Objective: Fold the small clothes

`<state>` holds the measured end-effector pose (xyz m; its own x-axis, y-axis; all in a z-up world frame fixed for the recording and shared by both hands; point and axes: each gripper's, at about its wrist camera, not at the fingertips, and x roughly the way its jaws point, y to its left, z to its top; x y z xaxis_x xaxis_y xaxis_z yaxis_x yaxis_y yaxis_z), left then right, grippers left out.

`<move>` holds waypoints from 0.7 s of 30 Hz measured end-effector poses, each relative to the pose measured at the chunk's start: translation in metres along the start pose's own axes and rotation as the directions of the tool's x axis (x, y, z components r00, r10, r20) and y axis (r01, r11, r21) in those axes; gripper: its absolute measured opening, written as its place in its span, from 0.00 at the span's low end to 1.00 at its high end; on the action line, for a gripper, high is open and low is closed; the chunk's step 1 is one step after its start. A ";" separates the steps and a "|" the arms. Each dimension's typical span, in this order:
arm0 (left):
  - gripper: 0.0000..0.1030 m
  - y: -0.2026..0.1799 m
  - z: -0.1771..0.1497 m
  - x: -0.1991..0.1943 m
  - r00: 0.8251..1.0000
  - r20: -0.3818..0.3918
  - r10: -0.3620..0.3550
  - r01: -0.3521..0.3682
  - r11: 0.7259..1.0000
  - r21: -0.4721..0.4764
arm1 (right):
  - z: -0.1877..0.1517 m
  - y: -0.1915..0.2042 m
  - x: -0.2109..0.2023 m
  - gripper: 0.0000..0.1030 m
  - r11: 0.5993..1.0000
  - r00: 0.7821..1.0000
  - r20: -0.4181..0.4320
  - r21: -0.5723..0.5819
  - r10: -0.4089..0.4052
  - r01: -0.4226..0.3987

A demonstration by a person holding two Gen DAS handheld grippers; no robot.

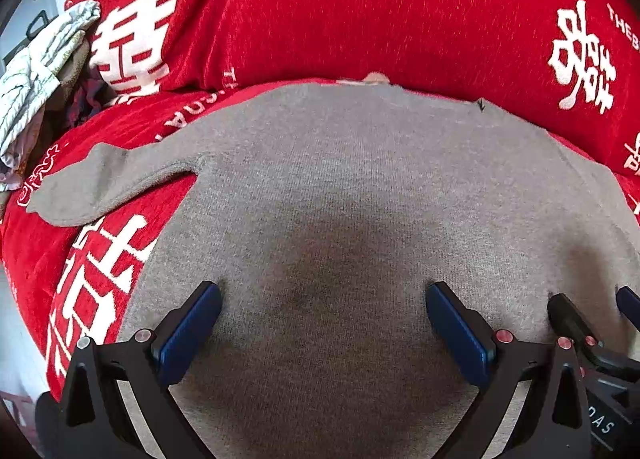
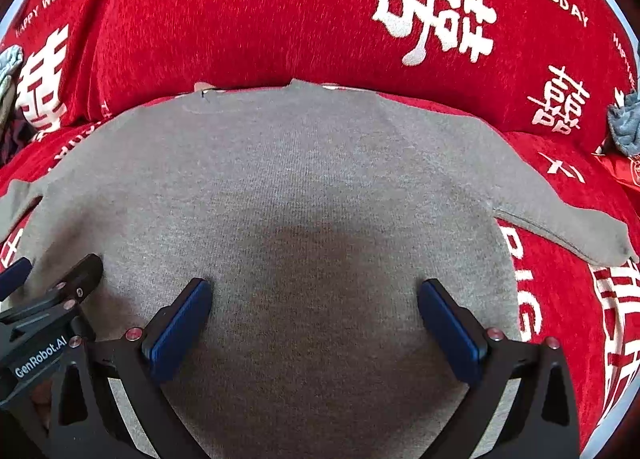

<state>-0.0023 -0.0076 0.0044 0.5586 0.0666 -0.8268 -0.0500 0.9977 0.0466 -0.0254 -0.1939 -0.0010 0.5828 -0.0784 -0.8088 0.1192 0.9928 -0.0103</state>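
We see a small grey knit sweater (image 1: 340, 187) spread flat, sleeves out, on a red plush cover with white lettering (image 1: 360, 11). Left gripper (image 1: 322, 299) and right gripper (image 2: 314, 297) hover side by side over its lower body, blue-padded fingers (image 2: 182, 319) spread wide, holding nothing. Crumpled patterned clothes (image 1: 40, 75) lie far left.

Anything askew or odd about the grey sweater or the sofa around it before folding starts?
Nothing stands out. The grey sweater lies flat on the red cover, both sleeves spread outward, collar at the far edge. A pile of other clothes sits at the left. Left gripper and right gripper have open jaws.
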 end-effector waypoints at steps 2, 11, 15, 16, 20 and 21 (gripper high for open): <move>1.00 0.001 0.004 0.002 1.000 -0.026 -0.005 0.005 1.000 0.008 | 0.003 0.000 0.001 1.00 1.000 1.000 -0.024 -0.011 0.009 -0.009; 1.00 0.004 0.022 -0.012 0.997 -0.059 -0.044 0.047 0.997 0.059 | 0.032 -0.006 -0.032 1.00 1.000 1.000 0.029 -0.017 -0.008 0.008; 1.00 0.003 0.030 -0.013 0.996 -0.068 -0.055 0.059 0.997 0.059 | 0.044 -0.006 -0.044 1.00 0.999 0.999 0.050 -0.031 -0.019 0.021; 1.00 0.002 0.032 -0.013 0.996 -0.071 -0.060 0.064 0.996 0.054 | 0.046 -0.005 -0.045 1.00 0.999 0.999 0.049 -0.040 -0.017 0.019; 1.00 -0.001 0.036 -0.017 0.998 -0.038 -0.049 0.050 0.998 0.049 | 0.047 -0.001 -0.044 1.00 0.996 0.997 0.050 -0.068 -0.053 0.056; 1.00 -0.002 0.036 -0.019 0.999 -0.023 -0.047 0.048 0.998 0.051 | 0.047 -0.001 -0.043 1.00 0.996 0.997 0.050 -0.069 -0.051 0.054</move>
<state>0.0167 -0.0106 0.0402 0.5415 0.0190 -0.8405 0.0192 0.9992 0.0350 -0.0127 -0.1956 0.0611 0.6155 -0.1330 -0.7768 0.0951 0.9910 -0.0943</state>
